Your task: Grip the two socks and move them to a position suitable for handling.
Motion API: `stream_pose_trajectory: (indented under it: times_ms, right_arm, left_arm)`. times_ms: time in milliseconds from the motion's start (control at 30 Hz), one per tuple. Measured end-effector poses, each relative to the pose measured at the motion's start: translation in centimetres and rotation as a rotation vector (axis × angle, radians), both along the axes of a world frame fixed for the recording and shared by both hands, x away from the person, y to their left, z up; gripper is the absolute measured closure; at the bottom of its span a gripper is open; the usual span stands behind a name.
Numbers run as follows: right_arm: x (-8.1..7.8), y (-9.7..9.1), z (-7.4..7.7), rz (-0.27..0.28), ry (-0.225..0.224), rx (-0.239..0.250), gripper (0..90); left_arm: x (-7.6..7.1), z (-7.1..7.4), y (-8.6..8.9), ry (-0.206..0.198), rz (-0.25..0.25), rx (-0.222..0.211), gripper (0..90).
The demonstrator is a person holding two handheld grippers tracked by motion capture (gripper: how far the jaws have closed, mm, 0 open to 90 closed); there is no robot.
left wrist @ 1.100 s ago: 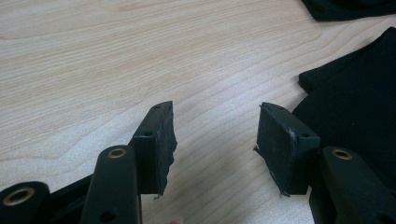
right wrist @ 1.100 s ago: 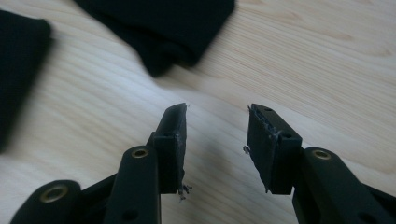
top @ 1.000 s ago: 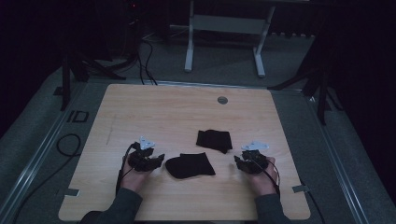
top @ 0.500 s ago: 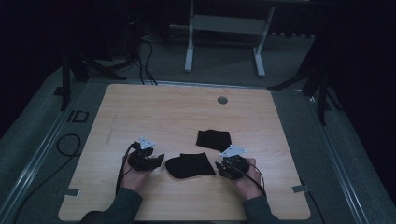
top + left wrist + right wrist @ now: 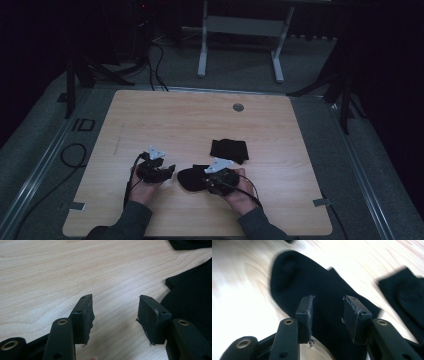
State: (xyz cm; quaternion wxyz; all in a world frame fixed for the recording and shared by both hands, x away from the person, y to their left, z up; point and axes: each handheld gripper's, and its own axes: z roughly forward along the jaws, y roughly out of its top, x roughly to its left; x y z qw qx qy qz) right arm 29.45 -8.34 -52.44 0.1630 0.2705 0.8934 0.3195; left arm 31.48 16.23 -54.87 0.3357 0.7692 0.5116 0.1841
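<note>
Right claw [image 5: 327, 315] released, jaws spread over near black sock [image 5: 317, 290]; left claw [image 5: 115, 315] released beside it. Risk: pinching both fabric layers, dragging sock across worktop [image 5: 165, 120].

Both forearms are reaching in from the near edge of the high view, each hand wrapped around its gripper, sleeves showing at the bottom. The left gripper [image 5: 170, 170] is sitting low with its jaws standing well apart, pointing toward the person's right, its grey plate on top. The right gripper [image 5: 207, 184] is lying close beside it, angled toward the left, with its jaws parted by a narrower gap and its cable trailing back over the right hand [image 5: 239, 192].
</note>
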Motion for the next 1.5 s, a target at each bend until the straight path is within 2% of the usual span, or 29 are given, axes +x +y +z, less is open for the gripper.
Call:
stream_pose_trajectory:
  times_ms: [333,567,700,733,833,900,967,1067,1100,1200,1333,1500]
  right_arm:
    - [-0.6,4.4,-0.2,0.105,0.003,-0.014,58.8]
    - [-0.3,6.2,-0.8,0.119,0.015,-0.024,55.9]
    - [0.1,7.3,-1.6,0.120,0.035,-0.052,55.5]
    - [0.1,7.4,-1.7,0.120,0.036,-0.055,57.1]
    - [0.2,7.5,-1.7,0.120,0.033,-0.055,75.4]
    - [0.3,7.2,-1.5,0.107,0.029,-0.029,83.8]
    - [0.3,6.7,-1.1,0.086,0.036,0.007,85.2]
    - [0.4,5.6,-0.3,0.053,0.033,0.048,85.3]
    - [0.4,5.6,-0.3,0.053,0.033,0.048,85.3]
    - [0.8,3.9,0.7,0.020,0.028,0.108,85.3]
    - [1.4,2.4,1.4,-0.018,0.062,0.184,85.3]
    - [1.5,1.0,2.6,-0.053,0.048,0.239,85.3]
  left_arm:
    - [0.0,0.1,0.2,-0.002,0.009,-0.004,46.7]
    - [0.0,0.1,0.3,-0.001,0.010,-0.002,46.6]
    - [0.0,0.1,0.3,-0.001,0.008,-0.002,46.6]
    - [0.0,0.1,0.3,-0.001,0.008,-0.001,46.6]
    - [0.0,0.1,0.3,-0.002,0.008,-0.001,46.6]
    - [0.0,0.1,0.3,-0.003,0.008,-0.001,46.5]
    - [-0.1,0.2,0.3,-0.007,0.008,-0.003,46.5]
    - [-0.1,0.2,0.1,-0.009,0.004,0.000,46.6]
    - [-0.1,0.2,0.1,-0.009,0.004,0.000,46.5]
    - [-0.2,0.2,-0.2,-0.010,-0.013,0.006,46.6]
    - [-0.4,0.3,-0.9,-0.014,-0.041,0.021,46.5]
    - [-0.6,0.3,-1.6,-0.020,-0.066,0.025,46.7]
